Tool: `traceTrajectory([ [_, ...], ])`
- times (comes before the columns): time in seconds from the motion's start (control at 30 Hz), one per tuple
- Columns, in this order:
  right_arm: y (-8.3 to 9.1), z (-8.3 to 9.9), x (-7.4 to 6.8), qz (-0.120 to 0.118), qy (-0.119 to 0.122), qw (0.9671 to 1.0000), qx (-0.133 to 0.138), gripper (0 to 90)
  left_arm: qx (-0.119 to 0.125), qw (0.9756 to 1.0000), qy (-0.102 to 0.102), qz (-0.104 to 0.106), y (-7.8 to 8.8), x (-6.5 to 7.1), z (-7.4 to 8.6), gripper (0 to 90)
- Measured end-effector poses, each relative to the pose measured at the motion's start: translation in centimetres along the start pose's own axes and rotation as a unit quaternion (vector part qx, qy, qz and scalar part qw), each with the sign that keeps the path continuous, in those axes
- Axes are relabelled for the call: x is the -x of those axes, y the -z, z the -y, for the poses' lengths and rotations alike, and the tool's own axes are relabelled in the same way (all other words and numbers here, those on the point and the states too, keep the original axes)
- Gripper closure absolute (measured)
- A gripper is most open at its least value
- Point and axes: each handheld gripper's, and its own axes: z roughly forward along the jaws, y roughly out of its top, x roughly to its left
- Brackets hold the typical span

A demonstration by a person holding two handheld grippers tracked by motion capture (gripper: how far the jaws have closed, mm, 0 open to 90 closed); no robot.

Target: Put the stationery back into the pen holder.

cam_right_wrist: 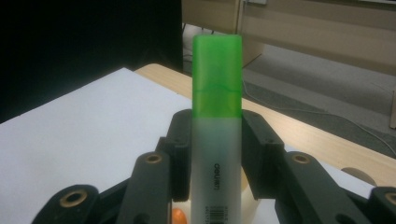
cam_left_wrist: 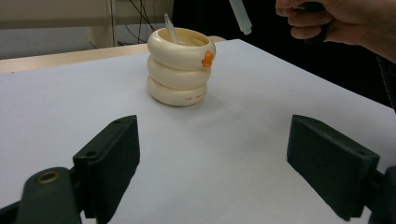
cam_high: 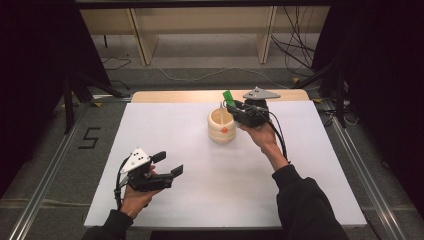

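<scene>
A cream pen holder (cam_high: 221,127) made of stacked rings, with an orange spot, stands at the back middle of the white table (cam_high: 210,180). A thin pen (cam_left_wrist: 170,29) leans inside the holder (cam_left_wrist: 181,65). My right gripper (cam_high: 233,107) hovers just right of and above the holder's rim, shut on a highlighter (cam_high: 228,97) with a green cap. The highlighter (cam_right_wrist: 217,116) stands upright between the jaws of the right gripper (cam_right_wrist: 217,140). Its lower end (cam_left_wrist: 240,16) hangs above the holder. My left gripper (cam_high: 170,163) rests open at the front left, and nothing lies inside the left gripper (cam_left_wrist: 212,149).
A pale wooden strip (cam_high: 175,96) borders the table's far edge. Beyond it stand wooden shelf legs (cam_high: 145,45), with cables (cam_high: 300,45) across the floor. A "5" mark (cam_high: 90,137) lies on the floor at the left.
</scene>
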Motion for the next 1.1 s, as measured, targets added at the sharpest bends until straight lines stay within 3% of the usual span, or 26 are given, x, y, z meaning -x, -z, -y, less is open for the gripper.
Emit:
traceTrajectory([
  [0.53,-2.1,-0.9,-0.1,0.012,-0.014,0.9998,0.003,67.0,0.0,1.0,0.0,0.001,0.0,0.0,0.0,16.9],
  [1.1,-3.7,-1.6,-0.5,0.021,-0.01,0.9997,0.005,67.0,0.0,1.0,-0.001,0.002,0.1,0.0,0.0,16.9],
])
